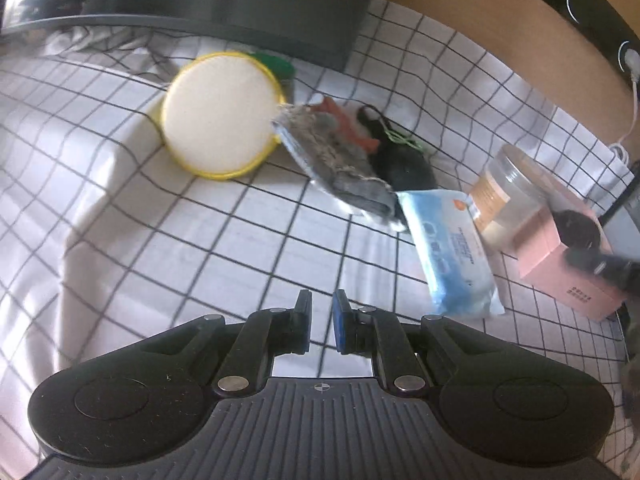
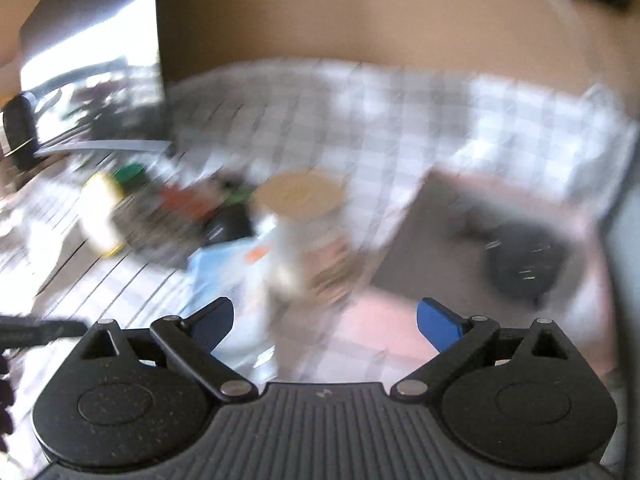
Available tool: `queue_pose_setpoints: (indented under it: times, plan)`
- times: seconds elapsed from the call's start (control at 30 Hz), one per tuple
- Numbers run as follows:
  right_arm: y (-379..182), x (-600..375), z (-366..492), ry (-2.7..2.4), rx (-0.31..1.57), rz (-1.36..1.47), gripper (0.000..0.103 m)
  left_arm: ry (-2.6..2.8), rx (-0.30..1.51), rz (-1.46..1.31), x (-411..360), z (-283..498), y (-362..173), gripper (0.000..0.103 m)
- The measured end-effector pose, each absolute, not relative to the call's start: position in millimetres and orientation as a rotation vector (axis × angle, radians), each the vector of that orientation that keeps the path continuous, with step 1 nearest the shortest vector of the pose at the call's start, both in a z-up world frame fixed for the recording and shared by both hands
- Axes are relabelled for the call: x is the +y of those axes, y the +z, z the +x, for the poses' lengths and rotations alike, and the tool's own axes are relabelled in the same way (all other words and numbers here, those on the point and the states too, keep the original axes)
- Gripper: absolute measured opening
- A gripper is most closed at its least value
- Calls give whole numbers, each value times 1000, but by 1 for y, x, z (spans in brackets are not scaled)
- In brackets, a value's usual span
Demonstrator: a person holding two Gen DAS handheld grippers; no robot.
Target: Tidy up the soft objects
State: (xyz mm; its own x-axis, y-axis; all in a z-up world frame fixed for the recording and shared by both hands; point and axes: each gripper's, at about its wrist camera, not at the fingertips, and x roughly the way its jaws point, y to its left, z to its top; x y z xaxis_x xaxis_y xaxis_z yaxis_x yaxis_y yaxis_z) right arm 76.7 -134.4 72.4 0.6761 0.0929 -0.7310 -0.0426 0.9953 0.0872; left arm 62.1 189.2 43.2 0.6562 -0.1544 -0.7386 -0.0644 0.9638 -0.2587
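On a white sheet with a black grid lie a round cream cushion with a yellow rim, a grey furry cloth, an orange soft item, a black soft item and a blue wipes pack. My left gripper hovers over bare sheet in front of them, shut with nothing between its pads. The right wrist view is heavily blurred. My right gripper stands wide open and holds nothing; a clear jar with a tan lid stands ahead of it, apart from the fingers.
The clear jar stands beside a pink box with a black object on top. A dark grey block and a tan board close off the far side. A white cable hangs at the right. A green item sits behind the cushion.
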Motion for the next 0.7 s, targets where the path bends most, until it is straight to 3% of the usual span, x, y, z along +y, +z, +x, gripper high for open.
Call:
queue_pose_setpoints:
  times: [0.2,0.7]
  plan:
    - [41,-99,92,151,893,86,98,-52,837,-287,197,46,47,12]
    - [29,-40,128,153,843,-99,98,-13,802,-386,226,50,55,12]
